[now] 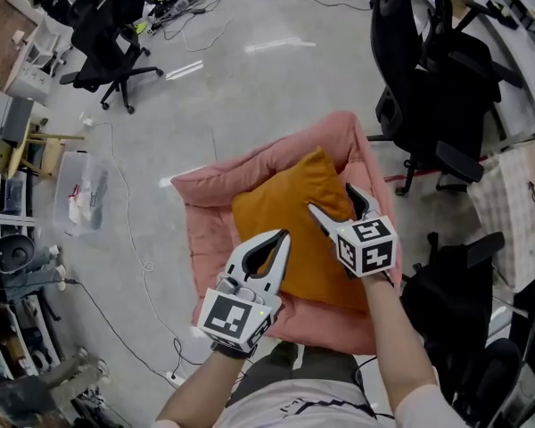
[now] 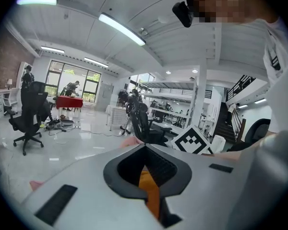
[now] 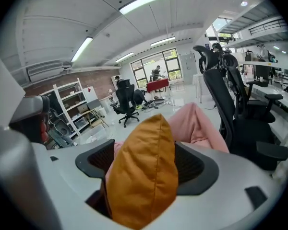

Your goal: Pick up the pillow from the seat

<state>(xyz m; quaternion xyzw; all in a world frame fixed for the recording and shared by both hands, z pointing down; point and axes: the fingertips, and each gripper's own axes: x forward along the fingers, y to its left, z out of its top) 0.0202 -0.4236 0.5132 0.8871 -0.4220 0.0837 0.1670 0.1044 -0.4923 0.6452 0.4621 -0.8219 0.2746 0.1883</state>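
Observation:
An orange pillow (image 1: pixel 294 205) lies on a pink cushioned seat (image 1: pixel 212 190) on the floor, in the middle of the head view. My right gripper (image 1: pixel 333 200) is at the pillow's right corner with its jaws spread wide. In the right gripper view that corner (image 3: pixel 144 176) stands up between the jaws of the right gripper (image 3: pixel 146 163), with the pink seat (image 3: pixel 198 126) behind it. My left gripper (image 1: pixel 283 234) lies over the pillow's lower left part, its tips meeting. In the left gripper view, orange fabric (image 2: pixel 149 186) shows through the gap behind the joined tips of the left gripper (image 2: pixel 145 146).
A black office chair (image 1: pixel 428 78) stands close to the seat's right. Another black chair (image 1: pixel 111 34) is at the far left. A clear plastic box (image 1: pixel 80 190) and a thin cable (image 1: pixel 134 248) lie on the floor to the left. The person's legs (image 1: pixel 294 364) are just below the seat.

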